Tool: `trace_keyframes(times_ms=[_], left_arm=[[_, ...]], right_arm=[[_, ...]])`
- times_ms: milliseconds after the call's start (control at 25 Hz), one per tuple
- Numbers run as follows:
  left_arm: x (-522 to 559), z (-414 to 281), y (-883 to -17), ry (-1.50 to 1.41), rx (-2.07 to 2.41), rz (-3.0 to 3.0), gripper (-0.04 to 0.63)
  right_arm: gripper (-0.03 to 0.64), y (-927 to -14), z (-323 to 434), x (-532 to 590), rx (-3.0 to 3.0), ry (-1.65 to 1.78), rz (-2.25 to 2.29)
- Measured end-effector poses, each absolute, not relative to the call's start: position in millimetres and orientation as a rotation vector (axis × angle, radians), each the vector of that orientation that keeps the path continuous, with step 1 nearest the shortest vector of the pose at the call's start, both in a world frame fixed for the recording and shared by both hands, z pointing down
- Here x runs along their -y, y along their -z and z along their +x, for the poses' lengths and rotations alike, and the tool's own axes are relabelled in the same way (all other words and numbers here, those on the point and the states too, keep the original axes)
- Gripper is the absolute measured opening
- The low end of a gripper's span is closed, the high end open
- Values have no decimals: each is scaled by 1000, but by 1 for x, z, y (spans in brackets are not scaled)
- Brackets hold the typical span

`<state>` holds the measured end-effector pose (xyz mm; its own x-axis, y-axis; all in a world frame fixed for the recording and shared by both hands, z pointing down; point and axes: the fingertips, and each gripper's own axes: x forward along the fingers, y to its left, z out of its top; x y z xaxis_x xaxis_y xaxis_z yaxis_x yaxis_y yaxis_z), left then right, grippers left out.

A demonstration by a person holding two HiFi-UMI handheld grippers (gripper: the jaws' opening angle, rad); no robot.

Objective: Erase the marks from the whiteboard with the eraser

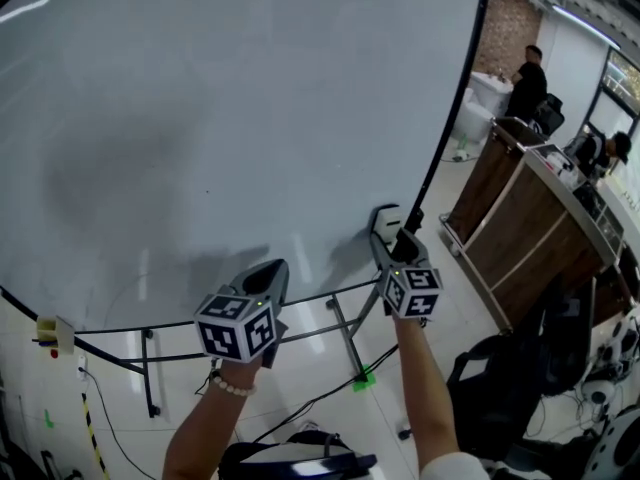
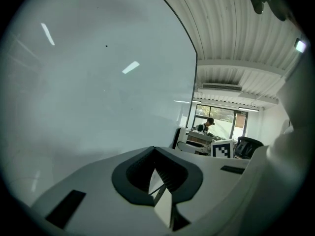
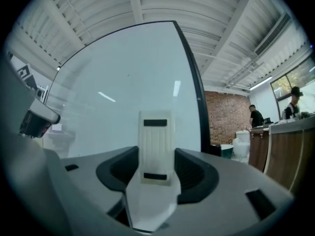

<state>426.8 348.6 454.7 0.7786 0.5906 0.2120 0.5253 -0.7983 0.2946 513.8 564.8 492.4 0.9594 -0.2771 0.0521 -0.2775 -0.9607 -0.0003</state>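
1. Nearest are the person's two arms. A bead bracelet (image 1: 232, 387) sits on the left wrist.
2. The left claw (image 2: 160, 191) is closed up tight. Its two white tips meet and it has nothing in it. It hangs just in front of the low part of the whiteboard (image 1: 250, 98).
3. The right claw (image 1: 393, 248) is squeezed onto the eraser (image 3: 156, 146). The eraser is pale with ridges and two dark slots. It stands straight up between the jaws.
4. From the head view, the eraser (image 1: 385, 222) is at the low right part of the whiteboard, near its black edge. It is hard to tell if it touches the board.
5. The whiteboard looks almost clean. It has a faint grey smudge (image 1: 105, 173) on the left and one tiny dark dot (image 1: 208, 192).
6. Under the board are the thin black bars of its stand (image 1: 345, 333), on a white floor (image 1: 470, 298).
7. Farther off on the right is a long brown counter (image 1: 515, 223).
8. A person in black (image 1: 527, 83) stands behind it, near a brick wall (image 1: 510, 23).
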Motion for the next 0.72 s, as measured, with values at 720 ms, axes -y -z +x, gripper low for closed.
trace_keyframes(times_ms=[720], left_arm=[[-212, 372, -446, -417, -765, 2748, -12]], right_arm=[[255, -468, 473, -398, 567, -59, 3090]])
